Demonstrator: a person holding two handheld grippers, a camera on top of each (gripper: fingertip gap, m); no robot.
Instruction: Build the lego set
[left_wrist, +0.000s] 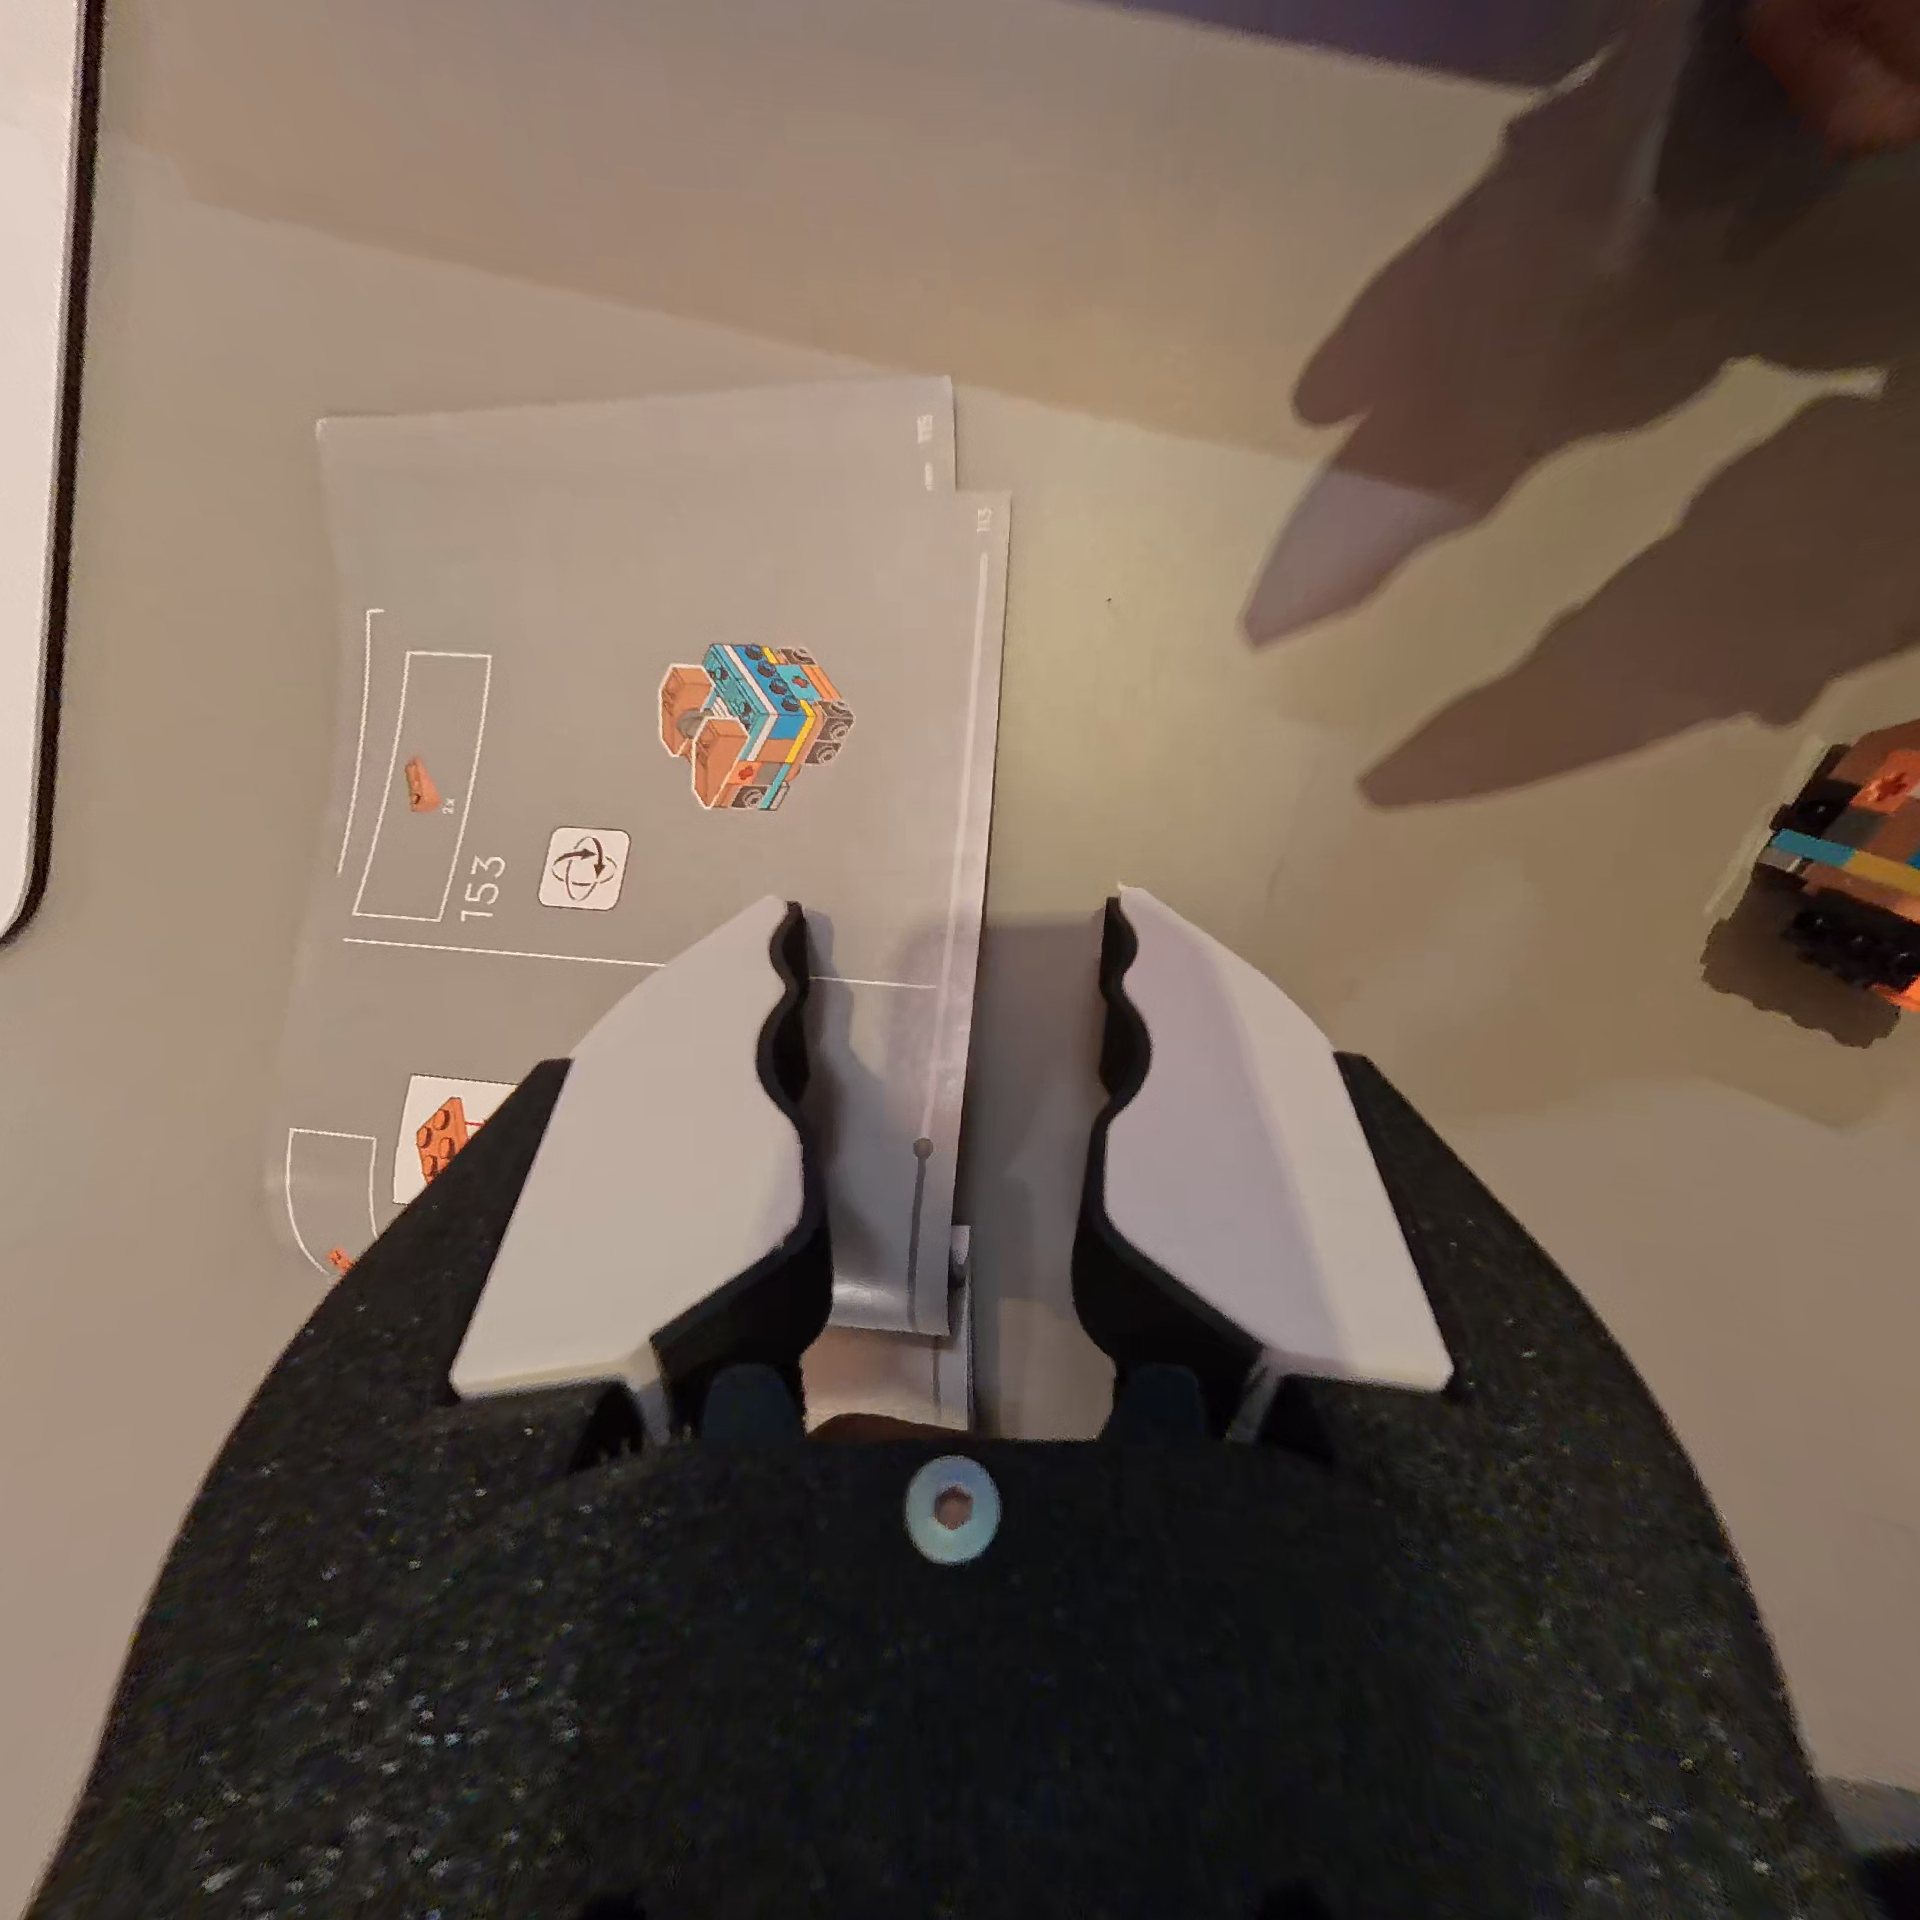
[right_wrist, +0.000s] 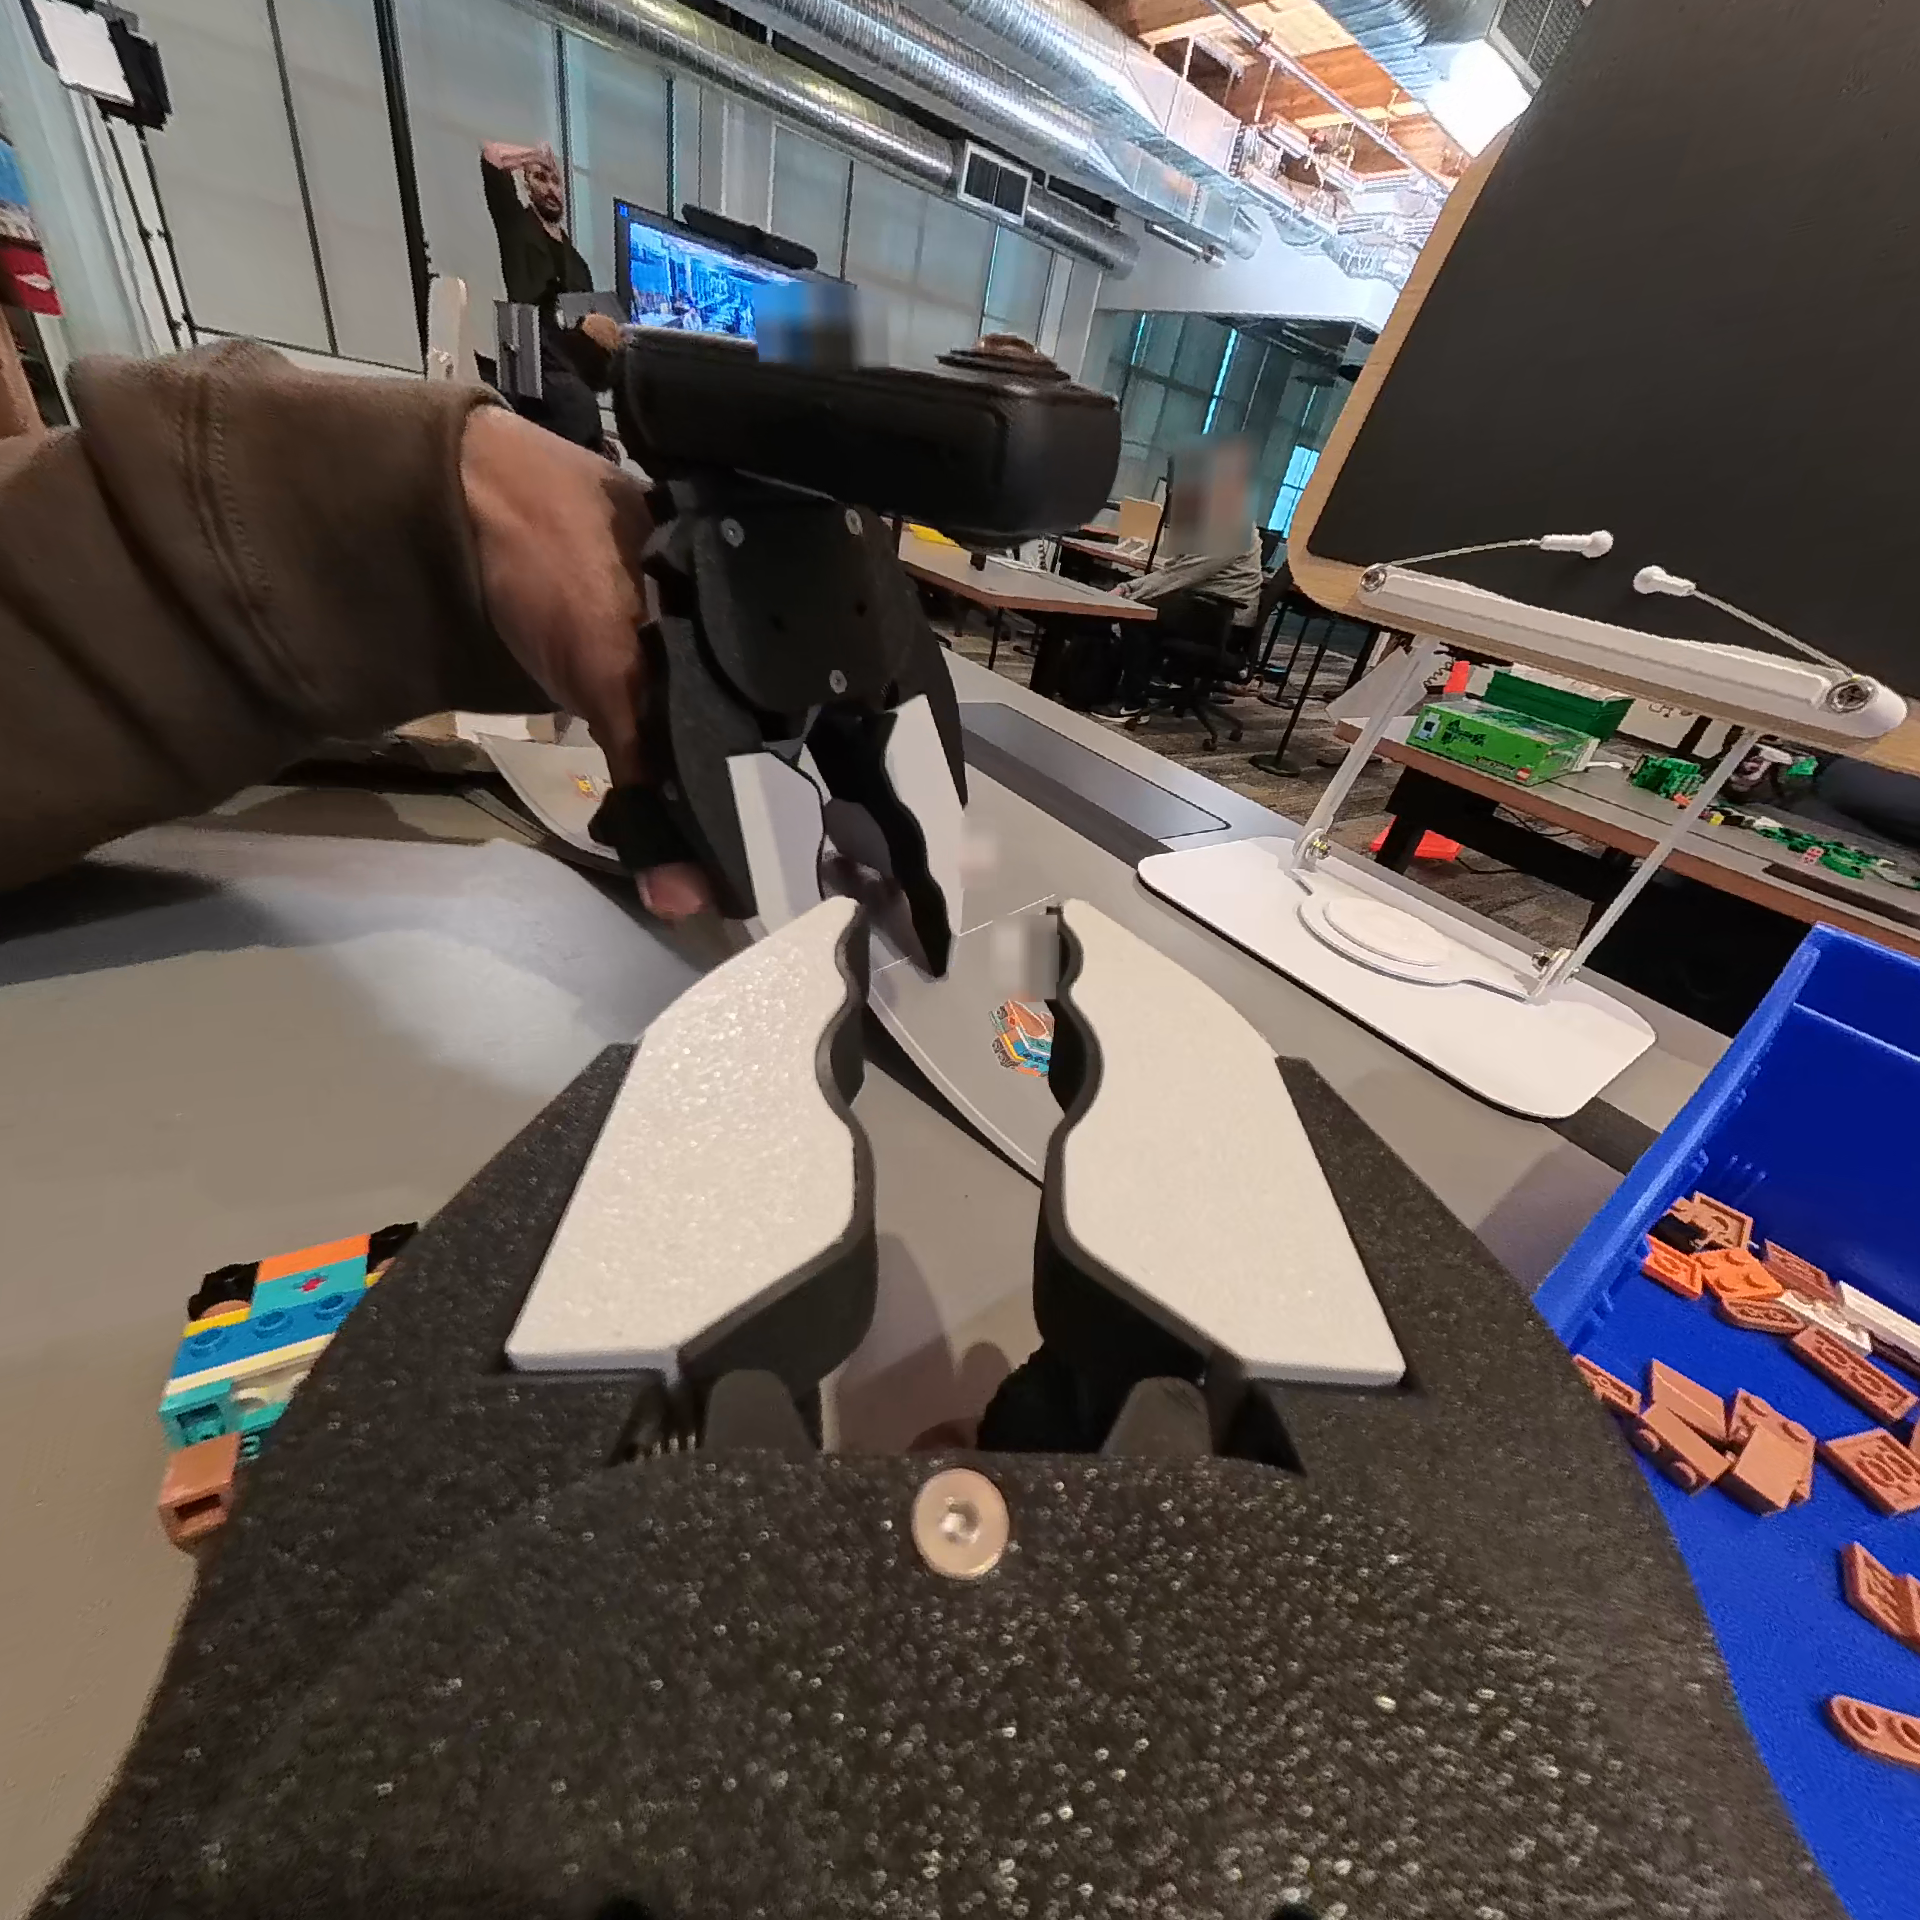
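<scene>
The instruction booklet (left_wrist: 665, 727) lies flat on the grey tabletop (left_wrist: 1195, 727), and everything else sits around it. The left hand-held gripper (left_wrist: 951, 914) hangs over the booklet's right edge, jaws spread wide with nothing between them. Only the right wrist view shows it from outside (right_wrist: 883, 883), tips down on the page, a hand (right_wrist: 582, 592) in a brown sleeve behind it. The right hand-held gripper (right_wrist: 956, 925) points at the booklet (right_wrist: 997, 1060) from the near side, its jaws partly apart and empty.

The half-built lego model (right_wrist: 260, 1351) rests on the tabletop left of the booklet in that view, partly hidden behind the gripper body; in the left wrist view it is cut off at the right edge (left_wrist: 1849, 873). A blue bin (right_wrist: 1787, 1195) of loose brown and orange pieces (right_wrist: 1766, 1455) to the booklet's right appears only in the right wrist view, beside a white stand (right_wrist: 1403, 956).
</scene>
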